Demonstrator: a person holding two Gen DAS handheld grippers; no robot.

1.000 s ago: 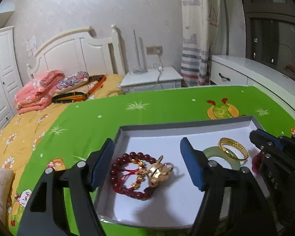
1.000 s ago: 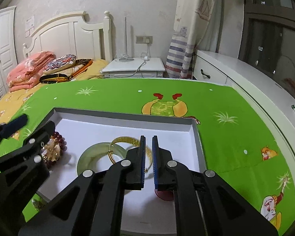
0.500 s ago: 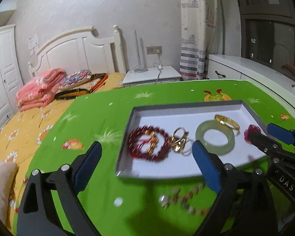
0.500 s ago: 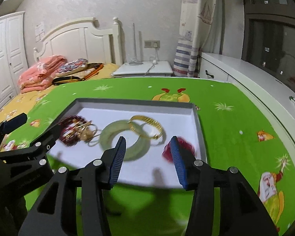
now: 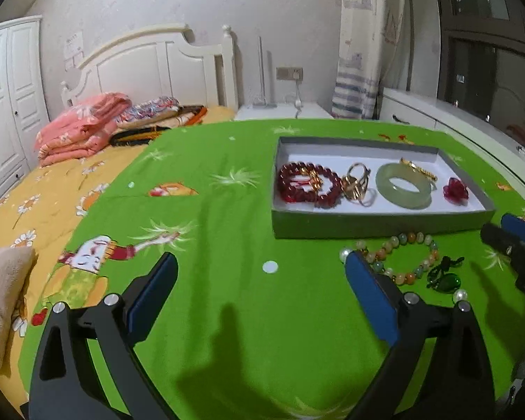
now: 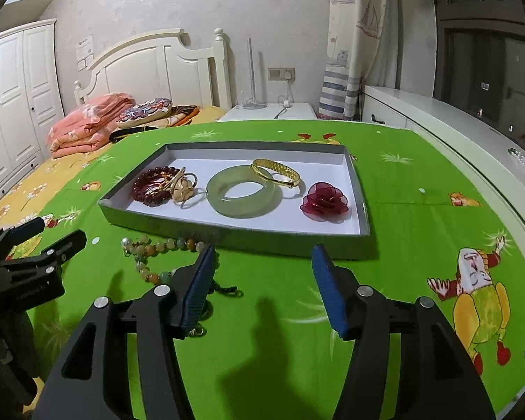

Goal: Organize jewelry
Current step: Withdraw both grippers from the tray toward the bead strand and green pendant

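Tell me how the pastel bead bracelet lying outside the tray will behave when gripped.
The pastel bead bracelet is a loose strand on the green cloth, so it would probably droop from the pads. Its round, glossy beads may slip or roll.

You see one grey tray holding five pieces: one red bead bracelet, one gold ring, one jade bangle, one gold bangle, one red flower. Near it lies one pastel bead bracelet.
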